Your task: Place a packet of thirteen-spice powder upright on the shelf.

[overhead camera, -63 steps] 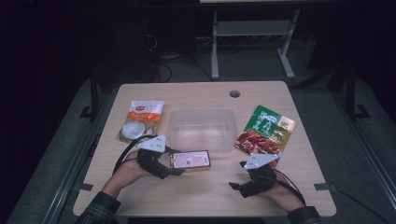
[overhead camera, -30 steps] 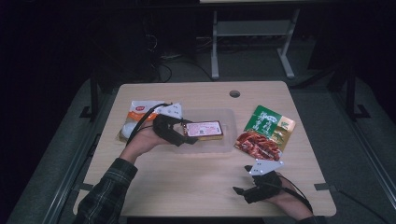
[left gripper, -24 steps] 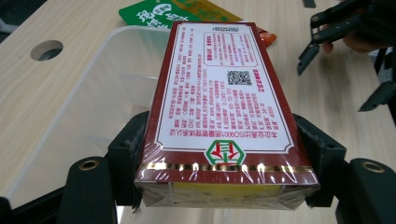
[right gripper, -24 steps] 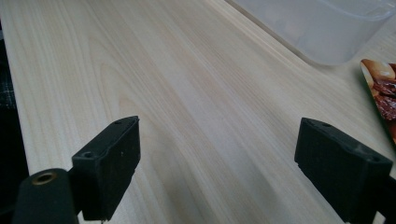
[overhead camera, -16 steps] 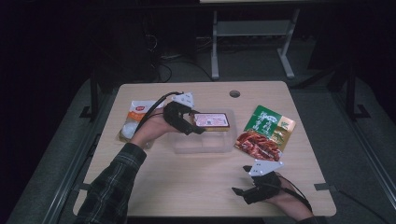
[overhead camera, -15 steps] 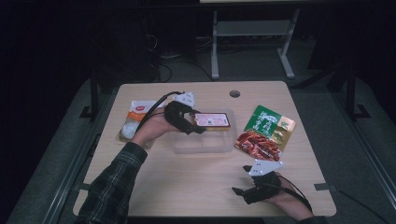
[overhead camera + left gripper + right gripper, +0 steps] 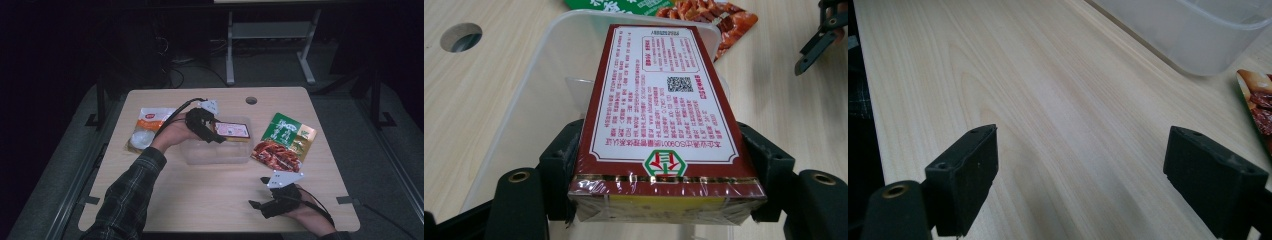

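Fingers of the left gripper clamp a maroon box by its long sides, holding it flat, printed label up, above the clear plastic tub at the middle of the wooden counter. In the left gripper view the box reaches out over the tub's near rim, its QR code facing the camera. The right gripper rests low at the counter's near right edge, its fingers spread wide with only bare wood between them. Just right of the tub lies a green and red snack packet; to its left, beside the person's plaid sleeve, sits an orange and white pouch. A cable hole marks the counter's far side.
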Available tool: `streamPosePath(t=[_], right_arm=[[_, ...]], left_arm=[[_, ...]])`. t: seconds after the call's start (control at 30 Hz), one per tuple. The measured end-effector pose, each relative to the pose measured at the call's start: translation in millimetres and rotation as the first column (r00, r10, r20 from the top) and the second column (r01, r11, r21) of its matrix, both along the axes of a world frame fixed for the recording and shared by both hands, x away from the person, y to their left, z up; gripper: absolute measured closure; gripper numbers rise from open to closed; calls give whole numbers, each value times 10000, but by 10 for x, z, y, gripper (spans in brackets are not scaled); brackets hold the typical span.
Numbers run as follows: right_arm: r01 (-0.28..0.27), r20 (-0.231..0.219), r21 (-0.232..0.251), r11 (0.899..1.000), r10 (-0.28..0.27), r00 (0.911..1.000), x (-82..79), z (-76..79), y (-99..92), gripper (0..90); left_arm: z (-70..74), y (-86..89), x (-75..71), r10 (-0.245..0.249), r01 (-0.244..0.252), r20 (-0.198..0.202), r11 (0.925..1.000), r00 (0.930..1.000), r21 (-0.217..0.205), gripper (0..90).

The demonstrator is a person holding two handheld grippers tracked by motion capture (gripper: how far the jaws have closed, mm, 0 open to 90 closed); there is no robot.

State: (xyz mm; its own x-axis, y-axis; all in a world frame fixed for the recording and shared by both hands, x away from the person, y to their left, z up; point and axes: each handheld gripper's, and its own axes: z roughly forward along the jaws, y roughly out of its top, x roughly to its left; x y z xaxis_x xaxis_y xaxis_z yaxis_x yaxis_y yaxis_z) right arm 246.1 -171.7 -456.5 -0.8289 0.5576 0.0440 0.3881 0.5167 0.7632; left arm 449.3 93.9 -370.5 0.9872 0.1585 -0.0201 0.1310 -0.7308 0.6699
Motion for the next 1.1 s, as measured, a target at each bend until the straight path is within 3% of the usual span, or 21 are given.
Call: streamPosePath(t=[0.4,1.1], right_arm=[[-73,8,24,10000,73,10000,-2,2,-2,137],[-106,-163,37,9999,107,9998,-12,2,12,137]], left_arm=[[-68,-68,49,-5,8,-148,9998,9999,198,311],[0,-147,63,-35,38,125,9995,9999,-301,308]])
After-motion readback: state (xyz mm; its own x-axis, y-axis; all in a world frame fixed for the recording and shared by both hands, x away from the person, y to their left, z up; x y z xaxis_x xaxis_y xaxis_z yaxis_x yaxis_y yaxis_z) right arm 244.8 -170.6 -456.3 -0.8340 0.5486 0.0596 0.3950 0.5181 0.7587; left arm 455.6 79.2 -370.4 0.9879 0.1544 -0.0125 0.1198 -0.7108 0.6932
